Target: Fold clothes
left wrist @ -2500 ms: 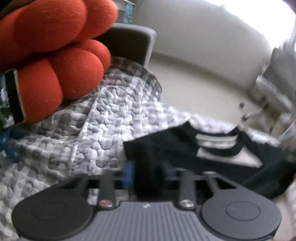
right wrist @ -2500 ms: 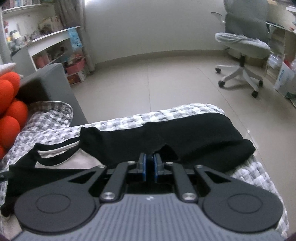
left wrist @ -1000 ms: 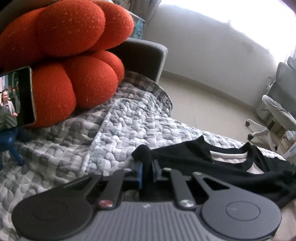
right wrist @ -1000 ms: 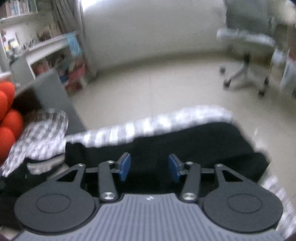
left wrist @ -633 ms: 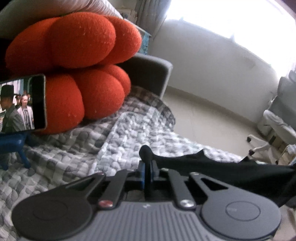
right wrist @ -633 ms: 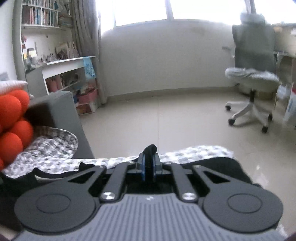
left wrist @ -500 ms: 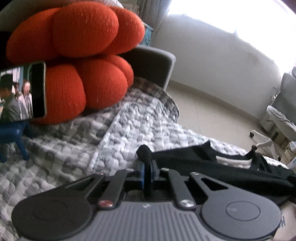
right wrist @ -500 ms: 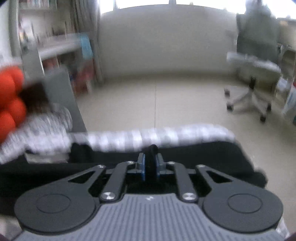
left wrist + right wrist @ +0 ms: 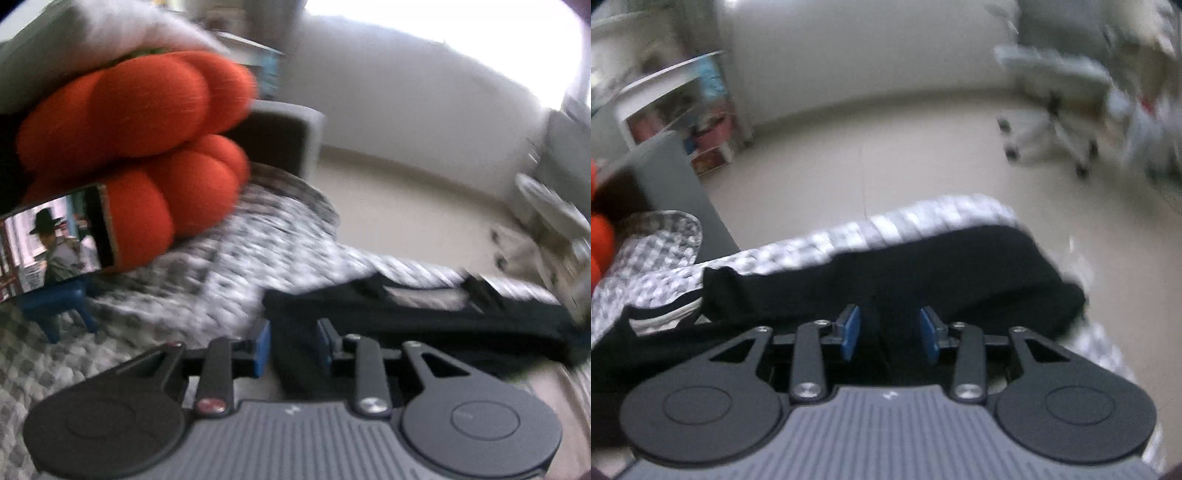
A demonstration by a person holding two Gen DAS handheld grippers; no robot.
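A black garment (image 9: 424, 314) with a white inner collar lies folded on the grey-and-white quilt (image 9: 229, 266). My left gripper (image 9: 293, 345) hovers over its left end; the jaws are opening, the blue pads apart, with black cloth lying between them but not pressed. In the right wrist view the same black garment (image 9: 960, 269) stretches across the quilt (image 9: 849, 236). My right gripper (image 9: 890, 330) is over its near edge, jaws opening, blue pads spread with a ridge of black cloth loose between them.
A red knotted cushion (image 9: 147, 147) and a phone (image 9: 51, 240) on a blue stand sit at the left. A grey sofa arm (image 9: 280, 140) is behind. An office chair (image 9: 1056, 92) and a shelf (image 9: 672, 107) stand on the tiled floor.
Both grippers pinched black cloth half a second ago; now their pads have spread and the cloth lies loose. The left view has risen and pulled back; both views are blurred.
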